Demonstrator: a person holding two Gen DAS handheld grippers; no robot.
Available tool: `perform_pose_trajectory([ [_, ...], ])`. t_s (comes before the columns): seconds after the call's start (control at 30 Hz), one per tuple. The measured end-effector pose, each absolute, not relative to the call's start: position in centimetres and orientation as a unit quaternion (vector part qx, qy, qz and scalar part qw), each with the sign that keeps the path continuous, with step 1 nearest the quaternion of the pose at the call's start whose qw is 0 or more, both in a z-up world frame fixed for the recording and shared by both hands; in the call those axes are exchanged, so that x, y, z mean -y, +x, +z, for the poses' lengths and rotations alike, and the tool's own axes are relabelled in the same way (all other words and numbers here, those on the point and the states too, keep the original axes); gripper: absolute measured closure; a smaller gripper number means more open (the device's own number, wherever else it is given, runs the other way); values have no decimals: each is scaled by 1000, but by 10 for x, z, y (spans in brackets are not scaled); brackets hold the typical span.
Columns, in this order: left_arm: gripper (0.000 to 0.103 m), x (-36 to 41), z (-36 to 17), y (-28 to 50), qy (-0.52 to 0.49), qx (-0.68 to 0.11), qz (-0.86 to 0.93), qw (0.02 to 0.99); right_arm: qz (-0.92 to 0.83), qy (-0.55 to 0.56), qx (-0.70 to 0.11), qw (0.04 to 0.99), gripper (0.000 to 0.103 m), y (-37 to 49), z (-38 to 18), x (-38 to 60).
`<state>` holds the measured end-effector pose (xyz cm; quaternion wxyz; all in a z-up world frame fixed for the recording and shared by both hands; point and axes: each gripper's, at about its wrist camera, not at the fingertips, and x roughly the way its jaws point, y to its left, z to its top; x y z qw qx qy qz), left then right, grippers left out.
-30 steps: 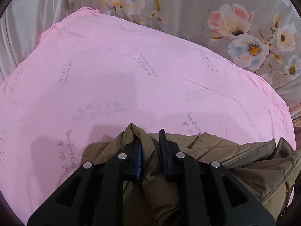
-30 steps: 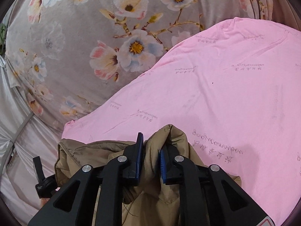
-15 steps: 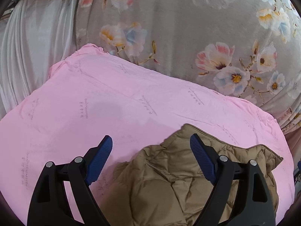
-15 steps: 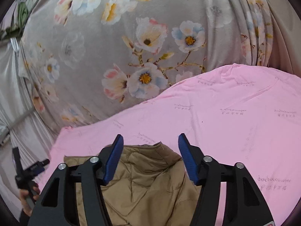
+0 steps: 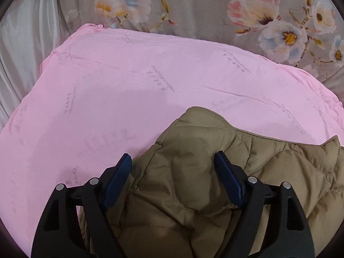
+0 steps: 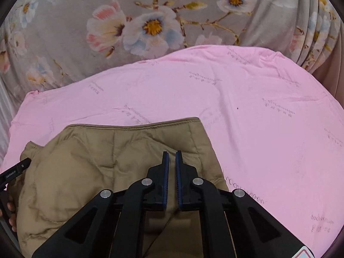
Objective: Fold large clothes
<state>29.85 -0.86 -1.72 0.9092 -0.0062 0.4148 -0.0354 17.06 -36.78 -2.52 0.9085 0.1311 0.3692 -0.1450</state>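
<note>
Left wrist: jacket (image 5: 193, 172) under claw (image 5: 173, 161)

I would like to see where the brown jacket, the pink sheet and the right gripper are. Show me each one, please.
brown jacket (image 5: 193, 172): left wrist view, on its quilted padding.
pink sheet (image 6: 258, 118): right wrist view, on a bare flat part.
right gripper (image 6: 172, 161): right wrist view, between its closed fingertips.

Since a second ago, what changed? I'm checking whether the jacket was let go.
Both let go: the left gripper opened and stays wide over the brown quilted jacket, which dropped flat onto the pink sheet. The right gripper opened, then closed again on nothing. The sheet and floral fabric are unchanged.
</note>
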Motion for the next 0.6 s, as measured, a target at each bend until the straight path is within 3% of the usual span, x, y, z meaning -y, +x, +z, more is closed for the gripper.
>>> perform_pose_trajectory([
  [0.23, 20, 5, -43, 306, -19, -430, -36, 902, -137, 177, -409, 884, 101, 179, -67, 382],
  [0.6, 17, 6, -55, 310, -28, -431, -30, 901, -144, 174, -415, 881, 102, 185, -80, 379],
])
